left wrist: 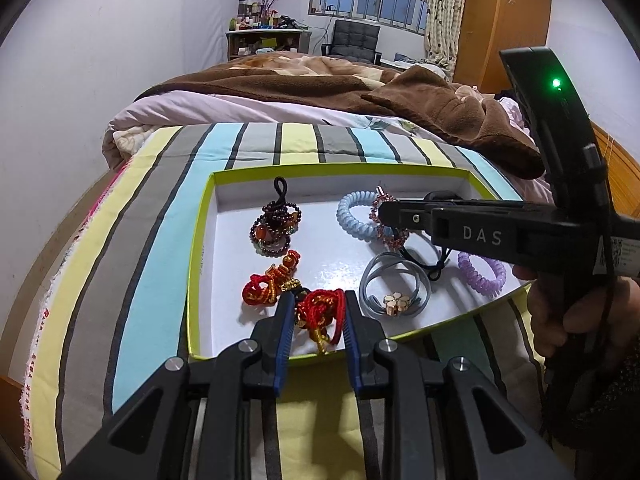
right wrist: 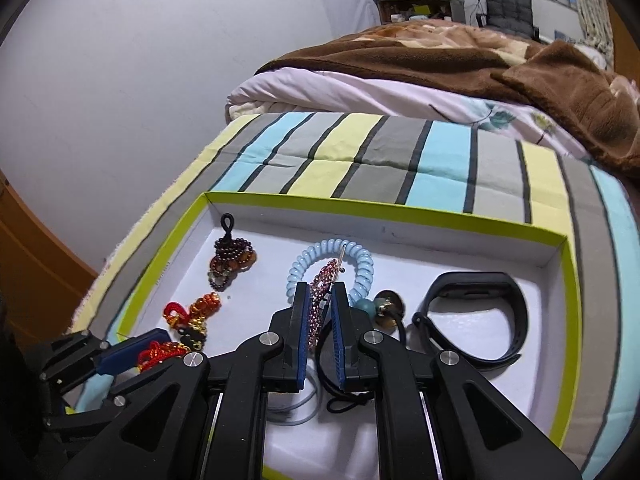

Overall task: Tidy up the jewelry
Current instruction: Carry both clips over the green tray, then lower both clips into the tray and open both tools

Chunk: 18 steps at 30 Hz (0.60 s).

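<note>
**A:** ok so what's being looked at here? A shallow white tray with a lime-green rim (left wrist: 202, 240) is being rested on a striped bedcover (left wrist: 160, 184), and the jewelry is being spread all over the tray floor.

**B:** yep. The left gripper (left wrist: 316, 300) is being closed on a red knotted cord charm (left wrist: 320, 312) near the tray's front edge — the blue pads are being pressed against the cord from both sides, a gold bit being left dangling below. More of the same red-and-gold stuff (left wrist: 272, 284) is being trailed off to the left, just beside it.

**A:** and the right gripper (right wrist: 320, 300)?

**B:** that one's being clamped on a pink beaded piece (right wrist: 318, 300), jaws being kept nearly together with the beads being squeezed between the pads. It's being held right over a light blue coil hair tie (right wrist: 360, 264), touching or almost — can't be told for sure.

**A:** other bits?

**B:** a dark bead bracelet with a black loop (left wrist: 276, 220) is being parked toward the far left of the tray, well apart from both grippers. A grey band with a small flower charm (left wrist: 394, 288) is being kept just right of the left gripper, and a purple coil tie (left wrist: 482, 276) near the right edge. From the right wrist view a black wristband (right wrist: 480, 312) is being shown on the tray's right side.

**A:** and behind?

**B:** a brown blanket (left wrist: 320, 88) is being piled on the bed beyond the tray.
</note>
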Each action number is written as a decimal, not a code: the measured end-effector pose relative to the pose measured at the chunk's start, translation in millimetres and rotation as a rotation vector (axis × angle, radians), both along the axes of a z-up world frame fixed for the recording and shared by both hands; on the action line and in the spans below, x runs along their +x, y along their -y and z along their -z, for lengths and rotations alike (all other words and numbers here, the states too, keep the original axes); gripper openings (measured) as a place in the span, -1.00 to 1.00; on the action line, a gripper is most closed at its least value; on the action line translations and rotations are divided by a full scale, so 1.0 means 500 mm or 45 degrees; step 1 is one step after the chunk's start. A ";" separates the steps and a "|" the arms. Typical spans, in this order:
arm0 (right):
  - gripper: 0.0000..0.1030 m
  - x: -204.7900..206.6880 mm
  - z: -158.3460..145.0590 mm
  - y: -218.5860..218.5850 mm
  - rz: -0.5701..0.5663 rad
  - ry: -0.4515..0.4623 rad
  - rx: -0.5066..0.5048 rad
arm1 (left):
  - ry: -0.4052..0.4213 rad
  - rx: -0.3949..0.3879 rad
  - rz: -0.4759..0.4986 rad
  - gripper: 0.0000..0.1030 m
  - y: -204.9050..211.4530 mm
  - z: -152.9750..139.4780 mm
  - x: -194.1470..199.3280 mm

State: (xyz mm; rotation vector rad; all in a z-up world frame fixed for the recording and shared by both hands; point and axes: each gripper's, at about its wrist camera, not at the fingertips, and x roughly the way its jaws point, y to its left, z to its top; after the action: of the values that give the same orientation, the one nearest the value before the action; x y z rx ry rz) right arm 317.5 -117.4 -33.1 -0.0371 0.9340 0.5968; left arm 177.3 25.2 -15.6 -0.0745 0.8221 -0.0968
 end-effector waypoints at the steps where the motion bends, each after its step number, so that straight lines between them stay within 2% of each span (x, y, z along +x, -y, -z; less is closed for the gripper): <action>1: -0.80 -0.001 -0.001 -0.002 -0.003 0.014 -0.015 | 0.001 0.000 -0.002 -0.48 0.000 0.000 -0.001; 4: -0.79 -0.001 -0.001 -0.001 -0.007 0.017 -0.019 | 0.000 0.000 -0.006 -0.38 0.000 0.001 -0.001; 9: -0.69 0.000 -0.001 -0.001 -0.002 0.022 -0.022 | -0.001 -0.005 -0.003 -0.35 0.001 0.002 -0.001; 15: -0.68 0.000 -0.004 0.002 0.007 0.028 -0.015 | -0.002 -0.010 -0.004 -0.29 0.002 0.002 -0.001; 17: -0.64 -0.001 -0.004 0.001 0.002 0.028 -0.014 | -0.002 -0.008 -0.002 -0.28 0.003 0.002 -0.001; 18: -0.56 -0.002 -0.005 0.002 0.001 0.029 -0.015 | -0.003 -0.009 -0.002 -0.27 0.002 0.001 0.000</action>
State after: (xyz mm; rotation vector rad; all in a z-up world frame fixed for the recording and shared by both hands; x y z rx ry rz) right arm 316.5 -118.5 -30.8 -0.0541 0.9155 0.5887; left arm 177.5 24.2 -16.3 -0.0822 0.8238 -0.0980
